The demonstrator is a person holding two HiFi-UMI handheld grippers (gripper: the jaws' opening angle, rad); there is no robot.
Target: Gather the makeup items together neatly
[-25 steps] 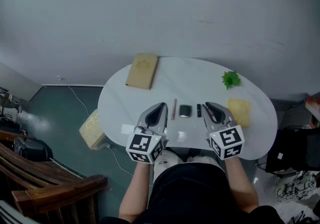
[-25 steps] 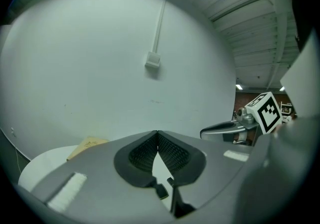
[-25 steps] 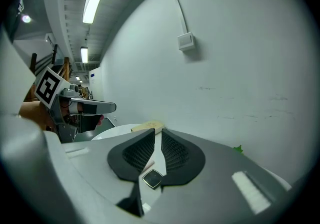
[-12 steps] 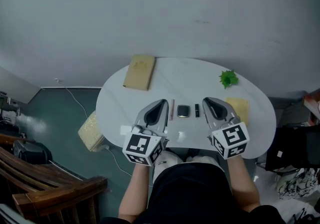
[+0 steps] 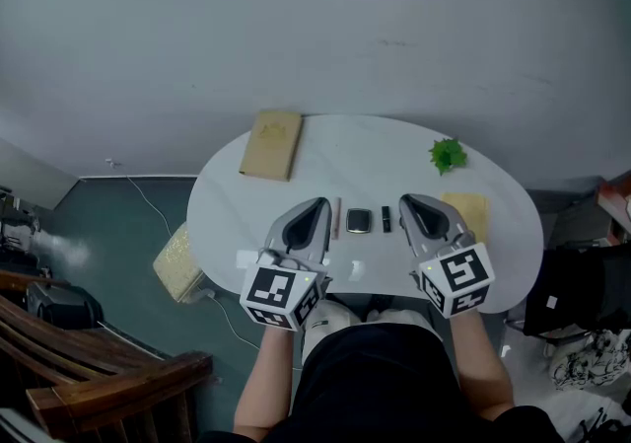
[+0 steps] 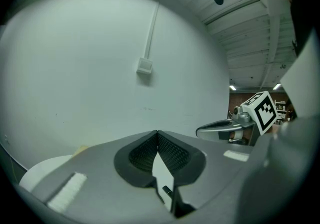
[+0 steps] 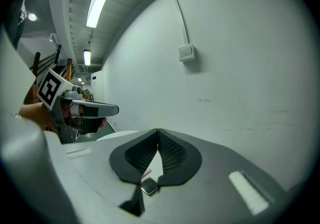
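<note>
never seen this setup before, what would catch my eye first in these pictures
The left gripper and right gripper, each with a black-and-white marker cube, hover shut and empty over the near edge of the white oval table. Between them lies a tidy row: a slim pencil-like stick, a dark compact and a small black item. A green leafy sprig sits far right, a tan book far left.

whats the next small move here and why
Probably draw both grippers back off the table: the left gripper and right gripper are shut and empty, and the slim stick, compact and small dark item already lie side by side in a row between them.
</note>
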